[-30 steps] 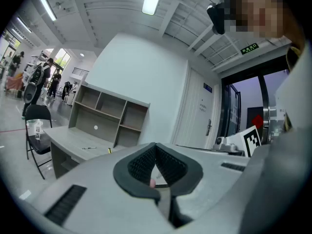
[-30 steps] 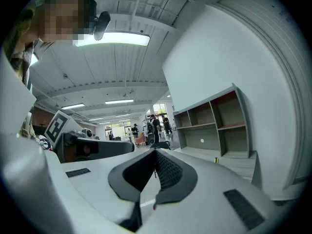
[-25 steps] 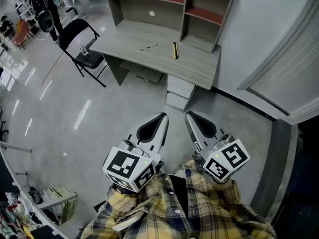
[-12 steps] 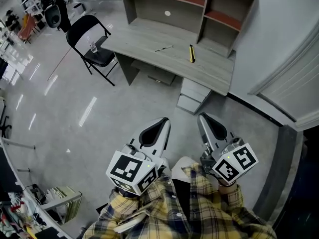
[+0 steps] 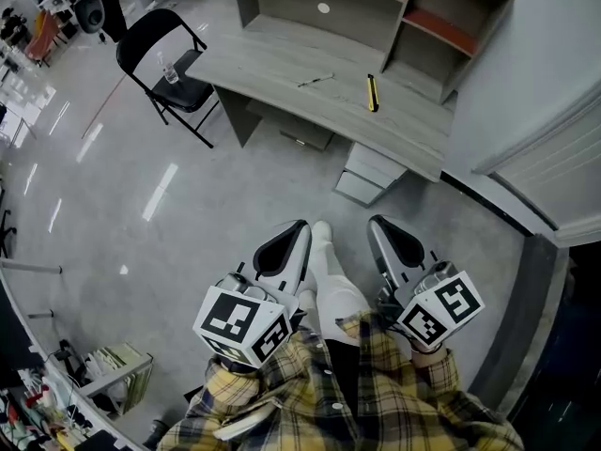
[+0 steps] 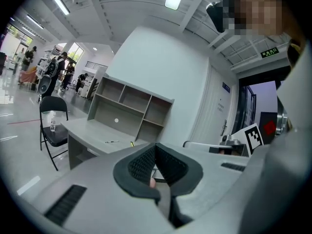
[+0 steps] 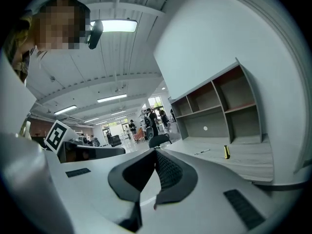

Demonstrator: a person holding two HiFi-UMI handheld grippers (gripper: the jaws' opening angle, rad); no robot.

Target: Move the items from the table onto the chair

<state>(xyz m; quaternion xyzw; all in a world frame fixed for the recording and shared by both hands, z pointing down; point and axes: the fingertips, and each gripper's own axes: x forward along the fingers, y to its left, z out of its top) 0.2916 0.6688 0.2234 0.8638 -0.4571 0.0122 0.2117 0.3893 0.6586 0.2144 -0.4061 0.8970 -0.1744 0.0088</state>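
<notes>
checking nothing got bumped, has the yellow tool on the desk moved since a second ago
No. The yellow tool lies where it did on the desk, just right of the pen.

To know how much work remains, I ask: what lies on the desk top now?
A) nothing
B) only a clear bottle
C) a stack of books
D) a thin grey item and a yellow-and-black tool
D: the head view shows a thin grey item and a yellow-and-black tool lying apart on the desk; the clear container stands on the chair.
</notes>
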